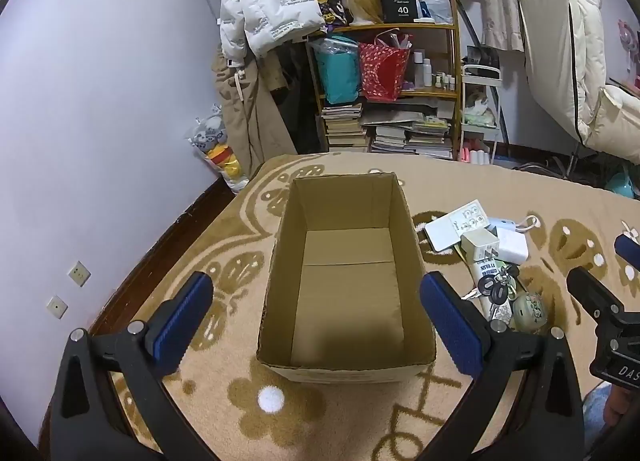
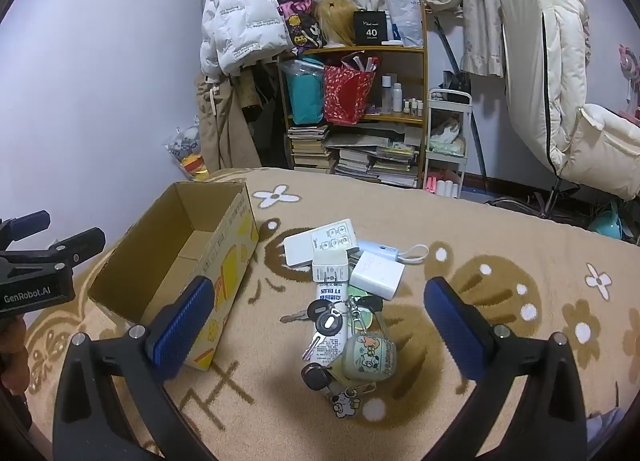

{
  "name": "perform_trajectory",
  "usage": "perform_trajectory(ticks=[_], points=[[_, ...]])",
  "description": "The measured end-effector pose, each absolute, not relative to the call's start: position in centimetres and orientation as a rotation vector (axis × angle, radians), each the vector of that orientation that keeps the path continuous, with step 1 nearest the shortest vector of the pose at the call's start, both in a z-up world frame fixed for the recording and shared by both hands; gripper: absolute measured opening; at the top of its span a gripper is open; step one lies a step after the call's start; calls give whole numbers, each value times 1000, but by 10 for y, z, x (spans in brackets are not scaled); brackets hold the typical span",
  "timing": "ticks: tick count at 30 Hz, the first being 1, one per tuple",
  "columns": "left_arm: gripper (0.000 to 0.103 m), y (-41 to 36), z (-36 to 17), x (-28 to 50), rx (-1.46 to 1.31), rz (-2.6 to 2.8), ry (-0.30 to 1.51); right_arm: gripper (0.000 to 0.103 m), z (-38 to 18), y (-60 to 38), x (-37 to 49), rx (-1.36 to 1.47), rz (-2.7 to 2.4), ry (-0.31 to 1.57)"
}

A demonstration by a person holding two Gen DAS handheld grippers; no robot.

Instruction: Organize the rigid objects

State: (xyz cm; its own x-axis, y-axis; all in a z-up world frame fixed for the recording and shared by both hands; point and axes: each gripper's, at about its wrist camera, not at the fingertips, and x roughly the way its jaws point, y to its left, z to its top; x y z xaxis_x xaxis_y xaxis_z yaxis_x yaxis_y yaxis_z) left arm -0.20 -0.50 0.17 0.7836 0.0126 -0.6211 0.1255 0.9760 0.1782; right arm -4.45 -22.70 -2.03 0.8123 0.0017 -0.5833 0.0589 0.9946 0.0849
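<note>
While both grippers' fingers apart: cardboard box lengthwise away from left gripper.

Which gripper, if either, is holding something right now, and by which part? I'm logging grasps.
Neither. The left gripper is open above the empty cardboard box; the right gripper is open over the keys.

Plain brown cardboard box, yellow and red print on its outer side. Tan carpet with darker brown and white flower patterns. White charger, pale blue power bank, black-headed keys, pale green cartoon-printed case. Blue-padded black gripper fingers.
</note>
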Motion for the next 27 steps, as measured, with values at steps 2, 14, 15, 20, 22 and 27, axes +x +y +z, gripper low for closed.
perform_trajectory(ticks=[2, 14, 15, 20, 22, 27], points=[[102, -5, 2, -2, 214, -62, 669, 103, -21, -227, -44, 100, -32, 622], [102, -2, 0, -1, 200, -58, 667, 103, -23, -226, -44, 100, -33, 626], [102, -2, 0, -1, 200, -58, 667, 103, -23, -226, -44, 100, -32, 625], [102, -1, 0, 0, 198, -59, 669, 103, -24, -226, -43, 99, -33, 626], [102, -1, 0, 0, 199, -57, 669, 103, -24, -226, -43, 99, -33, 627], [102, -2, 0, 0, 199, -57, 669, 103, -24, -225, -43, 98, -33, 628]])
